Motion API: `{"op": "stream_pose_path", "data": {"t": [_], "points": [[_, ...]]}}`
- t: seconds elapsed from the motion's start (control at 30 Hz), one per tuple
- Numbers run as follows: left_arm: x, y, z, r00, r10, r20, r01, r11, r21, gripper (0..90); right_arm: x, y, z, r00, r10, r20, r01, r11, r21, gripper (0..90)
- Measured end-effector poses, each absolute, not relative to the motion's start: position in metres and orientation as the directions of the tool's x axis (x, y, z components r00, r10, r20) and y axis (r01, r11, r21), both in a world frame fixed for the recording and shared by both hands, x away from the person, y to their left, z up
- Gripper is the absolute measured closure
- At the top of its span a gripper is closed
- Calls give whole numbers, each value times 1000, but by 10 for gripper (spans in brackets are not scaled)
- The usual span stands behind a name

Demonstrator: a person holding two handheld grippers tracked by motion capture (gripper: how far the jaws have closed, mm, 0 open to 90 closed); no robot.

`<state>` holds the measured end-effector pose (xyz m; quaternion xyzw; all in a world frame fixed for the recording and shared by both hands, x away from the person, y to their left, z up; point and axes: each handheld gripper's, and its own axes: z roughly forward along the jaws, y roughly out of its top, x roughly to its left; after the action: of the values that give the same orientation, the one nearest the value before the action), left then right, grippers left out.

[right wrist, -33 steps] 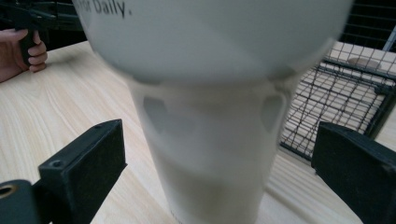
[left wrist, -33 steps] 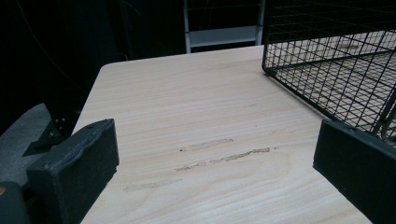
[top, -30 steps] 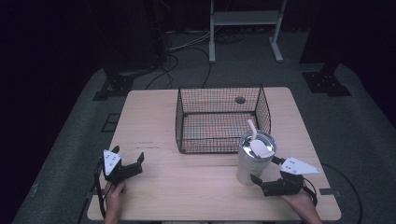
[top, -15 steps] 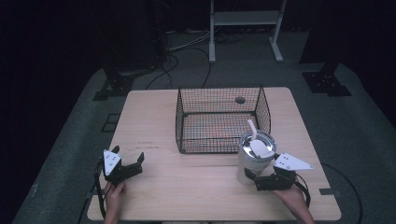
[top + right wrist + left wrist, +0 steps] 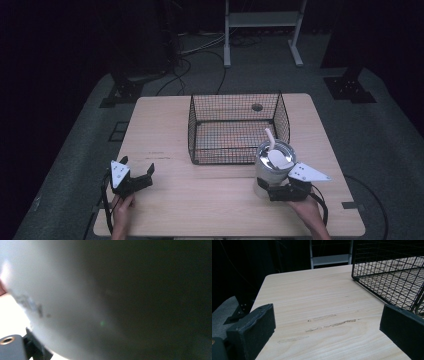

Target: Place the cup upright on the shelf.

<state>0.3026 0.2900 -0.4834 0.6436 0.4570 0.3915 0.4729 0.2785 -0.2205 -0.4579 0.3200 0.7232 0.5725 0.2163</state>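
My right claw (image 5: 274, 193) is at the big silver cup (image 5: 271, 168), just in front of the wire basket (image 5: 235, 127).

The cup stands upright on the table (image 5: 210, 200), touching the basket's front right corner; it has a lid and a pale straw (image 5: 270, 137); my right claw hugs its bottom part, but I cannot tell how tight; up close I see a blurry grey wall; my left claw (image 5: 137, 176) sits far left of the basket, wide open, holding nothing.

Dark room, dim light w/ black surrounds. Grey floor (image 5: 70, 165) under a light wood table (image 5: 165, 120). White metal frame (image 5: 262, 20) at back, cables (image 5: 200, 50) trailing nearby, black stand feet (image 5: 350, 90) both sides.
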Motion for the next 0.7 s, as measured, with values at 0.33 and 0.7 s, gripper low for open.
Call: {"op": "stream_pose_path", "data": {"t": [0.33, 0.7], "points": [[302, 290, -483, 277, 958, 73, 217, -136, 967, 0, 278, -221, -460, -698, 715, 34, 187, 135, 973, 83], [303, 290, -483, 278, 958, 72, 216, -135, 967, 0, 277, -220, -458, -734, 679, -3, 152, 169, 974, 85]]}}
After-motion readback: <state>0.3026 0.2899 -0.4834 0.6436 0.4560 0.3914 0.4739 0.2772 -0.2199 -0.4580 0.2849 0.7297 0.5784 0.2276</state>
